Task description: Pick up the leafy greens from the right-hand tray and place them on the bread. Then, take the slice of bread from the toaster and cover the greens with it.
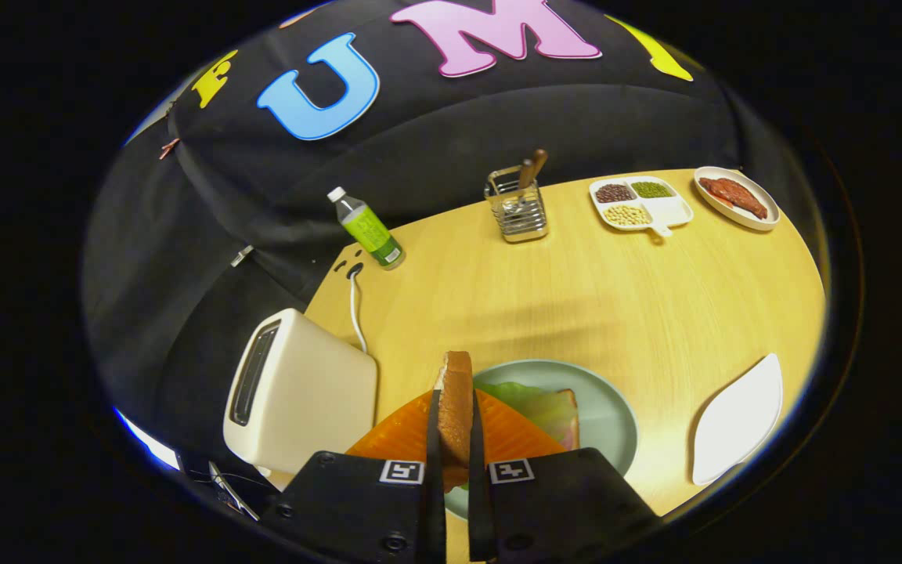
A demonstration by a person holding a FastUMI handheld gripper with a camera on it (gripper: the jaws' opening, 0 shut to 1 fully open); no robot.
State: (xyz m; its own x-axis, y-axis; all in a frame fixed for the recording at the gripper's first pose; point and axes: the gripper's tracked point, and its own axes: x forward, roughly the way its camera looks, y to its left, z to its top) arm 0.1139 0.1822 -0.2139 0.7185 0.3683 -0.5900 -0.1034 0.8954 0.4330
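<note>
Two flat fingers of my gripper are drawn in narrow, and both press on the slice of bread standing on edge between them, one against each face. Its crust is brown and rounded at the top, the crumb side pale and slightly rough.

Just ahead of and below my fingers lies a round, smooth, pale green plate on the table, whose top is a light wood grain. On that plate rest the leafy greens, soft, pale and crinkled, spread over the bottom bread, of which I see only a thin tan corner. A ridged orange sheet fans out under my fingers; I cannot tell what it is.

Off to my left stands the toaster, cream-coloured, boxy with rounded corners and a dark slot along its top; a white cord runs from behind it to a hole in the table. To my right sits a smooth white tray with curved edges.

Beyond them, along the far edge, I see a plastic bottle with a green label, a wire caddy holding wooden-handled utensils, a divided white dish of beans, and an oval dish with reddish meat.
</note>
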